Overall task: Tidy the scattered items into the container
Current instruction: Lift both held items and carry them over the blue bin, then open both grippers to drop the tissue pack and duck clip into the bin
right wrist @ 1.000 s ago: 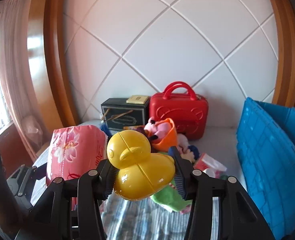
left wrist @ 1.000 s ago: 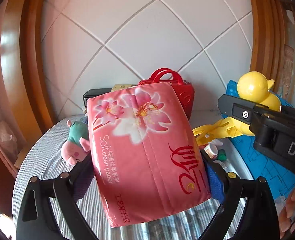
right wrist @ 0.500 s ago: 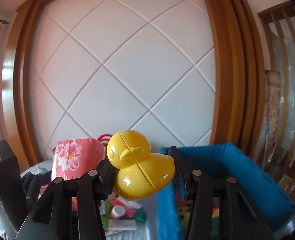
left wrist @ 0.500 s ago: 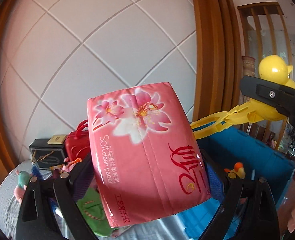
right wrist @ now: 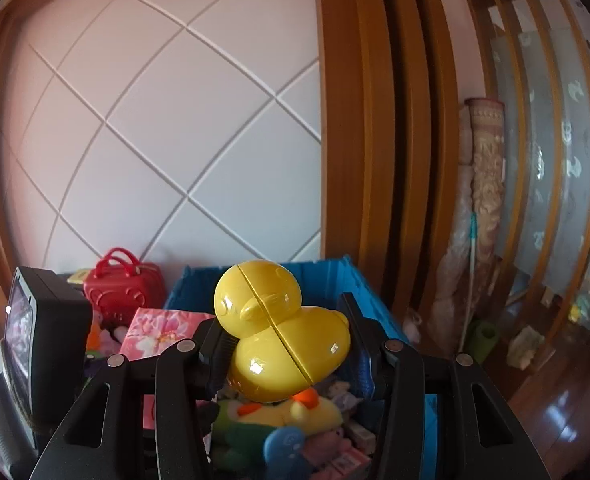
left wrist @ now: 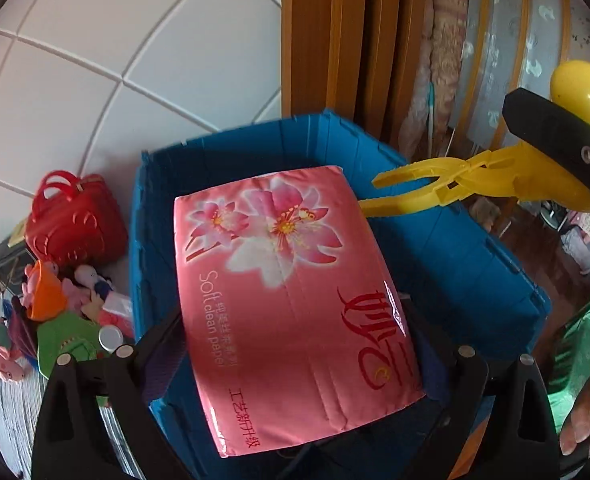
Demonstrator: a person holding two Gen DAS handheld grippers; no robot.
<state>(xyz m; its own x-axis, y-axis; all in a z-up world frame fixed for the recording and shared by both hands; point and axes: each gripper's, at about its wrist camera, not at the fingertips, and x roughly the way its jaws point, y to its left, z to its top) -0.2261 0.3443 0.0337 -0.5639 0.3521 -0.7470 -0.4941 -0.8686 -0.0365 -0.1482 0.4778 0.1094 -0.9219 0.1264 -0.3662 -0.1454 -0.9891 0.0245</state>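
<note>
Left wrist | tissue pack (left wrist: pixel 295 304) lengthwise along gripper (left wrist: pixel 295 364), over blue bin (left wrist: pixel 455 264)

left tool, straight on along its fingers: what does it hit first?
Probably the inside of the blue plastic crate. The left tool, shut on the pink tissue pack, points down into it. The pack hides the crate floor, so depth is unclear.

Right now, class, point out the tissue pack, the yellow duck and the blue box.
tissue pack (left wrist: pixel 295 304), left wrist view, middle of its pink front
yellow duck (right wrist: pixel 287 340), right wrist view, its body
blue box (left wrist: pixel 455 256), left wrist view, inner side wall
</note>
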